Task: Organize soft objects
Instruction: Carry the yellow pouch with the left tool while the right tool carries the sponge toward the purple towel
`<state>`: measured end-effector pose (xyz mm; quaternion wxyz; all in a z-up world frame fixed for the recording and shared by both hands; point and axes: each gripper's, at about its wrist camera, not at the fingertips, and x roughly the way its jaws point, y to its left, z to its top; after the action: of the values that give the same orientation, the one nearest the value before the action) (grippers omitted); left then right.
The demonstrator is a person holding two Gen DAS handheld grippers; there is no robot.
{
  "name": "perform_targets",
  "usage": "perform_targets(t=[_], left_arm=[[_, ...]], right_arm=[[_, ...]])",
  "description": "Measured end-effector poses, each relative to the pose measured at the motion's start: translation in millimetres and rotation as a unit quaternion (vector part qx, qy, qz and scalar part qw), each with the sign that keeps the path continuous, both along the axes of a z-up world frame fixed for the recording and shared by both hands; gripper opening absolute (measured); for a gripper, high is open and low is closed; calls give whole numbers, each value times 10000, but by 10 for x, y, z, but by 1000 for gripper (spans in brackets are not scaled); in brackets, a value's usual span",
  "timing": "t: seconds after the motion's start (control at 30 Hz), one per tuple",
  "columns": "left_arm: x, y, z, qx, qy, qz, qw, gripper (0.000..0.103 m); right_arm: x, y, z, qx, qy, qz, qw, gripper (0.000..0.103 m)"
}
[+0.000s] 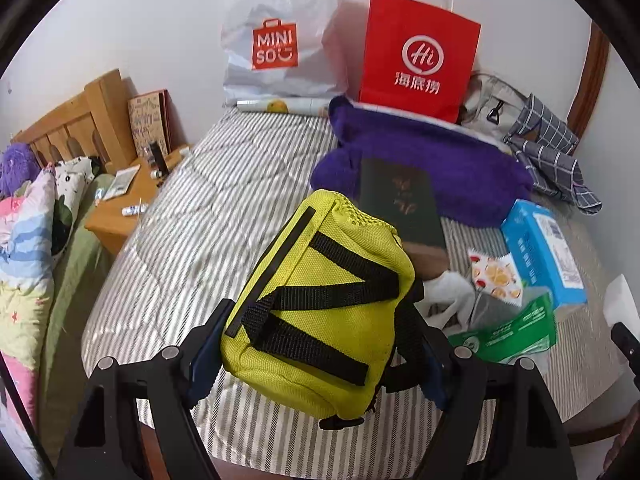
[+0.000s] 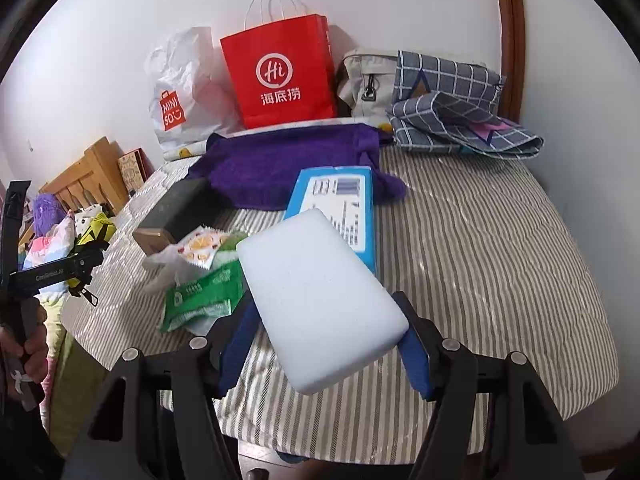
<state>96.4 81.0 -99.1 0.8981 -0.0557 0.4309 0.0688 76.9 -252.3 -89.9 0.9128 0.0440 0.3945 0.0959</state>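
**Both soft items held above the bed: carry them level, then place with care**

The bed (image 2: 500, 240), with its striped cover, offers wide bare cloth on the right side in the right wrist view; that looks like the best landing ground, since the far edge is crowded by the red bag (image 2: 280, 76), the white bag (image 2: 180, 92), the purple blanket (image 2: 280, 164) and the checked cloth (image 2: 452, 112).

The yellow pouch (image 1: 320, 312) hangs clear of the cover, pinched at its sides by the left gripper (image 1: 316, 356), whose pads press into the fabric. Its black straps dangle, so I would keep it high enough that they do not snag the book (image 1: 400, 200) or the green packet (image 1: 516, 332) nearby.

The white sponge (image 2: 320, 300) sits across the right gripper (image 2: 324, 356), squeezed between the blue pads and raised above the blue box (image 2: 336, 204). It juts far forward, so a tilt could lever it loose; hold it flat, lower until it rests, then release.
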Motion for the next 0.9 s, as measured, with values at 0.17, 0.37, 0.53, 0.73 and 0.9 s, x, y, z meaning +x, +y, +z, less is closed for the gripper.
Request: perform_targets(t=[0.17, 0.37, 0.53, 0.73, 0.9], left_arm=[[88, 28, 171, 10, -132, 34, 9999, 79], [271, 10, 331, 40, -207, 14, 9998, 79], [480, -31, 482, 80, -306, -47, 9995, 79], [799, -114, 606, 101, -418, -137, 9990, 79], [1113, -161, 639, 128, -433, -184, 9988, 79]], right_arm=[[127, 21, 117, 2, -76, 24, 10000, 65], [342, 52, 253, 35, -144, 96, 9998, 65], [566, 79, 362, 43, -214, 111, 9997, 65], [865, 100, 532, -31, -347, 122, 9993, 65], [1195, 143, 605, -122, -400, 143, 9990, 65]])
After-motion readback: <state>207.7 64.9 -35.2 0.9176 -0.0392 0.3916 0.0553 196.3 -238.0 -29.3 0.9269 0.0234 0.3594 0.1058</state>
